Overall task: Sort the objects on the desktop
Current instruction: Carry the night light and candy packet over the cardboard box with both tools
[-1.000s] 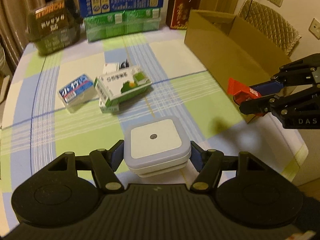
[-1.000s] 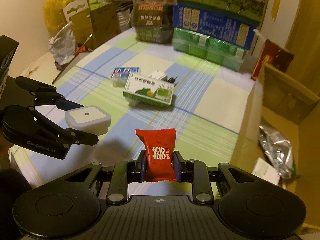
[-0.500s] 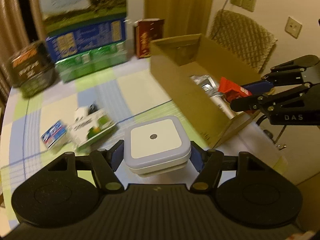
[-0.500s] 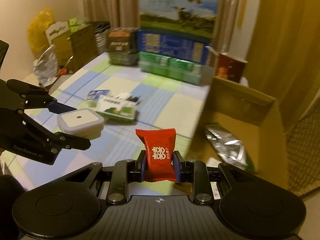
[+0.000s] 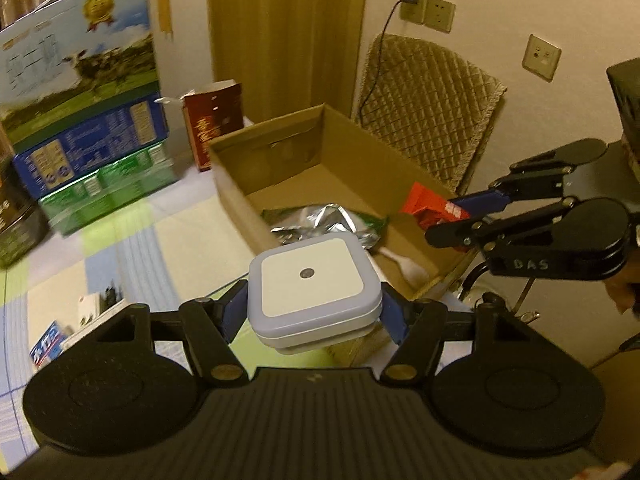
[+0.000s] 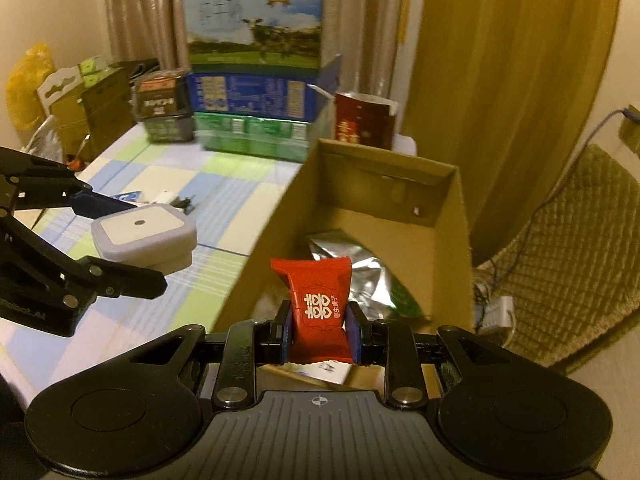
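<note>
The left gripper (image 5: 314,312) is pinching a square white-and-lilac night light (image 5: 312,280) by its two sides between blue finger pads (image 5: 234,312), carrying it flat and face-up in the air just at the near corner of the open cardboard box (image 5: 232,184), above the checked tablecloth (image 5: 132,248). The right gripper (image 6: 319,330) is squeezing the lower half of a red candy packet (image 6: 318,304), keeping it upright over the box's near end; the packet is showing white double-happiness characters, with a small column of characters beside them too fine to read. From the left wrist view, the right gripper's dark linkage is reaching in from the right, and handwritten letters "DAS" are showing on its body. Inside the box a crumpled silver foil bag (image 6: 360,272) is lying on the bottom. Behind, a milk carton case (image 6: 260,20) with a cow picture is sitting on stacked blue and green packs, its print blurred.
</note>
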The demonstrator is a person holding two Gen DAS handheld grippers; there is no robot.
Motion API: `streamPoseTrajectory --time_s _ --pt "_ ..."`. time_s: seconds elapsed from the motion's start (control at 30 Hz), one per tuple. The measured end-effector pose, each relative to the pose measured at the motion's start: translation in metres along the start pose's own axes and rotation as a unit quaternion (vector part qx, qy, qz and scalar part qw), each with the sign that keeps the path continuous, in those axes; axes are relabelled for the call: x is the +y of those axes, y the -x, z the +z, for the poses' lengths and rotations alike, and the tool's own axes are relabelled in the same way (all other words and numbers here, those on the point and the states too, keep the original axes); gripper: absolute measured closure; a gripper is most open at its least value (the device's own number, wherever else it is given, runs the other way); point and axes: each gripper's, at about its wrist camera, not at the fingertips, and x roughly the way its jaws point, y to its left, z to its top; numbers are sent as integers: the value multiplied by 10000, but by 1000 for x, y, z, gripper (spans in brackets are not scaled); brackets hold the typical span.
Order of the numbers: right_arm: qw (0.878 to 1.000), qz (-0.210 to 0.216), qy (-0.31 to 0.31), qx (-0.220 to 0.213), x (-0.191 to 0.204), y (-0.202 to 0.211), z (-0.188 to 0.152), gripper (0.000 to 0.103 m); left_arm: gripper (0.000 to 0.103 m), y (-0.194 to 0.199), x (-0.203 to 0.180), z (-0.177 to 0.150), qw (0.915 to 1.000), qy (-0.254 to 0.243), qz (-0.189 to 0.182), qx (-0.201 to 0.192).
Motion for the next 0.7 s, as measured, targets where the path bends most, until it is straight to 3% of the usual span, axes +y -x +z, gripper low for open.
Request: streamPoseTrajectory --time_s 0.3,0.6,0.7 --pt "9991 -133 -392 -4 -39 -7 0 79 40 -27 -14 26 9998 -5 -184 -56" --pt "9978 -258 -601 119 -62 -22 -5 79 39 -69 -23 31 9987 7 -497 128" --pt "9975 -282 -635 156 -66 -25 -8 79 32 -79 -24 28 9988 59 -467 147"
